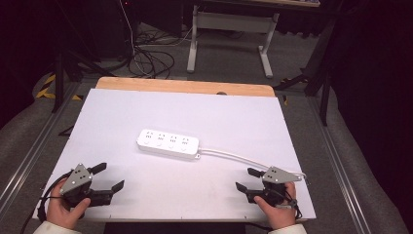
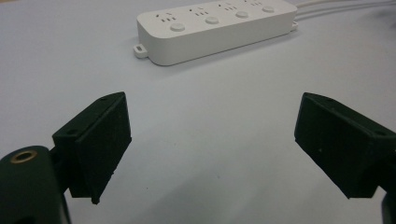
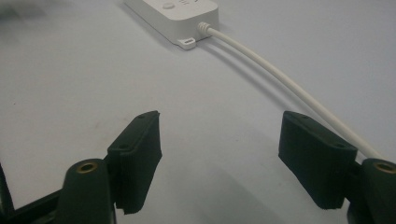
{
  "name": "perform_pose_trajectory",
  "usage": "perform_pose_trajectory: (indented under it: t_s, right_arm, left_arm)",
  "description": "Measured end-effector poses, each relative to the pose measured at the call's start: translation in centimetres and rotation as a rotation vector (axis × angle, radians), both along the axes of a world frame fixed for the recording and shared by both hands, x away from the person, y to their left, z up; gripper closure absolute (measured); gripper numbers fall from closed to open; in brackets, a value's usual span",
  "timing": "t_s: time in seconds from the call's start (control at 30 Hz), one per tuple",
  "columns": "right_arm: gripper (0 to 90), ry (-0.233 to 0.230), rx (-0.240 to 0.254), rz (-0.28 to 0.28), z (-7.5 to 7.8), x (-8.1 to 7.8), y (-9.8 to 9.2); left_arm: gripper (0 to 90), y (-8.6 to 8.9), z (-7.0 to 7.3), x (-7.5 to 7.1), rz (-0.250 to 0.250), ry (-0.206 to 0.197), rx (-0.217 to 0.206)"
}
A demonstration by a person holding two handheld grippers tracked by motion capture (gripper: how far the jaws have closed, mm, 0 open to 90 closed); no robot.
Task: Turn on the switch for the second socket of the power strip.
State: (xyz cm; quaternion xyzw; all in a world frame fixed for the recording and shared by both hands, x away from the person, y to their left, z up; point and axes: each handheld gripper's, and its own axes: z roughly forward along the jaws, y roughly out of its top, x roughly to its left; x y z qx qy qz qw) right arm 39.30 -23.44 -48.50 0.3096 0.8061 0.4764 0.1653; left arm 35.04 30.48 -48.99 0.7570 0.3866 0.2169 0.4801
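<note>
White 4-outlet power strip (image 1: 168, 144) lies flat ahead of left gripper (image 1: 109, 177) and right gripper (image 1: 245, 179), both with jaws apart over bare table (image 1: 195, 112).

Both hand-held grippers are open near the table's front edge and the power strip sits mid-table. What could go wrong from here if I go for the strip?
1. The strip's white cable runs right past the right hand-held gripper; reaching forward could snag or drag it.
2. The power strip lies flat and loose on the smooth white table, so a one-sided push from the left hand-held gripper would likely slide it rather than grip it.
</note>
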Motion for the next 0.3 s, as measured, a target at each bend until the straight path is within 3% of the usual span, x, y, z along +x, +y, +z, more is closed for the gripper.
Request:
perform_pose_trajectory:
  t_s: [0.13,0.23,0.3]
  right_arm:
    - [30.3,0.000,-0.001,0.002,-0.03,0.04,-0.01]
    - [30.3,0.001,-0.002,0.001,-0.04,0.05,-0.02]
    - [30.3,0.001,-0.003,0.002,-0.04,0.04,-0.01]
  left_arm:
    - [11.5,0.19,0.24,-0.10,0.005,0.010,-0.037]
    - [12.9,0.29,0.32,-0.04,-0.011,0.061,-0.030]
    - [12.7,0.33,0.33,-0.03,-0.021,0.056,-0.030]
